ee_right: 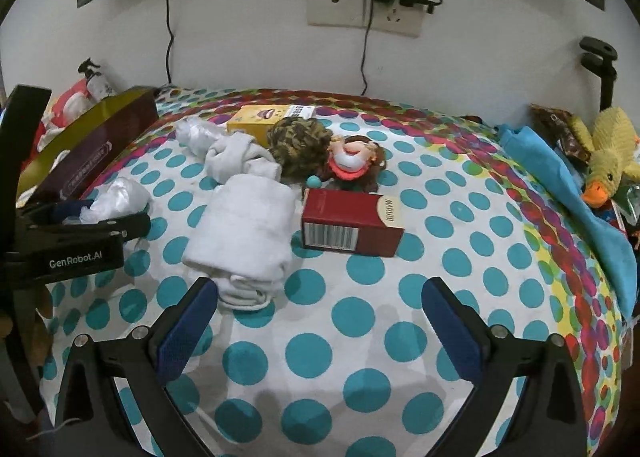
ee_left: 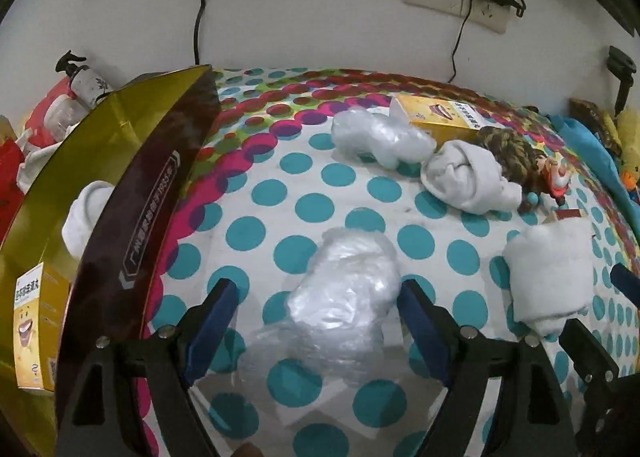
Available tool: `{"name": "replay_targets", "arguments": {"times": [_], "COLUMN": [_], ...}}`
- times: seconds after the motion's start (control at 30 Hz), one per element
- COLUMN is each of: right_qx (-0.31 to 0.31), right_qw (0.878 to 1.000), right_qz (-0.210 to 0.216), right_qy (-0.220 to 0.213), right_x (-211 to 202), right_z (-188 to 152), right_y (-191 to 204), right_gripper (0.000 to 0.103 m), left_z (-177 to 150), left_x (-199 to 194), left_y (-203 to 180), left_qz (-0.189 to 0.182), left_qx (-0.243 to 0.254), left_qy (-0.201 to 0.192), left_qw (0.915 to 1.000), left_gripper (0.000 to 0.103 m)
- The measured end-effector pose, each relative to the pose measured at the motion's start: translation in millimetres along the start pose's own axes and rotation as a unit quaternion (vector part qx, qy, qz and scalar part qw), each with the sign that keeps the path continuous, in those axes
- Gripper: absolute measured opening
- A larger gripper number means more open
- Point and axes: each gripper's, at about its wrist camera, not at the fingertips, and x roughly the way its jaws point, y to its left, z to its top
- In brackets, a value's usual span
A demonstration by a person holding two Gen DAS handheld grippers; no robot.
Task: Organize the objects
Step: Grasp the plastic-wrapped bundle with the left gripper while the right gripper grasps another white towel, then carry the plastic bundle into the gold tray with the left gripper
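A crumpled clear plastic bag (ee_left: 344, 297) lies on the dotted bedspread (ee_left: 280, 185) between the fingers of my left gripper (ee_left: 316, 287). That gripper is open: the right pad brushes the bag's edge and the left pad stands apart from it. In the right wrist view the left gripper (ee_right: 80, 217) shows side-on over the same bag (ee_right: 116, 197). My right gripper (ee_right: 320, 293) is open over bare bedspread, with a folded white towel (ee_right: 244, 233) beside its left finger and a red box (ee_right: 352, 225) ahead.
A gold and maroon open box (ee_left: 120, 177) at the left holds a white cloth (ee_left: 86, 217) and a yellow carton (ee_left: 36, 321). Farther back lie a second plastic bag (ee_left: 380, 137), rolled white cloth (ee_left: 468, 181), yellow carton (ee_left: 440, 117) and doll (ee_right: 348, 161). Duck plush (ee_right: 608, 161) and blue cloth (ee_right: 580, 209) edge the right.
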Motion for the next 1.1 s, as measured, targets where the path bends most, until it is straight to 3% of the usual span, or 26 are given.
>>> {"name": "replay_targets", "arguments": {"times": [0.1,0.37,0.47,0.5,0.53,0.7,0.93,1.07,1.1], "right_qx": [0.003,0.0,-0.006,-0.015,-0.021,-0.041,-0.054,-0.057,-0.057], "right_qw": [1.0,1.0,0.999,1.0,1.0,0.999,0.998,0.997,0.997], "right_qz": [0.018,0.015,0.021,0.017,0.013,0.015,0.028,0.032,0.036], "right_qy": [0.009,0.02,0.024,0.02,0.018,0.016,0.025,0.042,0.046], "right_x": [6,11,13,13,13,13,23,33,34], "right_z": [6,9,12,14,15,22,27,24,25], "right_y": [8,16,17,19,20,29,39,41,41], "right_gripper": [0.102,0.102,0.102,0.102,0.102,0.102,0.099,0.073,0.072], "left_z": [1,3,4,4,4,4,-14,-23,-23], "left_x": [1,0,-1,-1,-2,-2,-22,-36,-41], "left_y": [0,-9,-10,-12,-15,-13,-1,4,4], "left_qz": [0.009,0.036,0.024,0.022,0.025,0.02,0.043,0.047,0.048], "left_qx": [-0.003,0.018,0.023,0.029,0.036,0.029,0.013,0.011,0.014], "left_qy": [-0.001,-0.01,-0.013,-0.016,-0.019,-0.019,-0.037,-0.049,-0.055], "left_qw": [1.0,0.9991,0.9993,0.9992,0.9989,0.9992,0.9983,0.9976,0.9973], "left_gripper": [0.086,0.082,0.066,0.046,0.04,0.038,0.038,0.038,0.038]}}
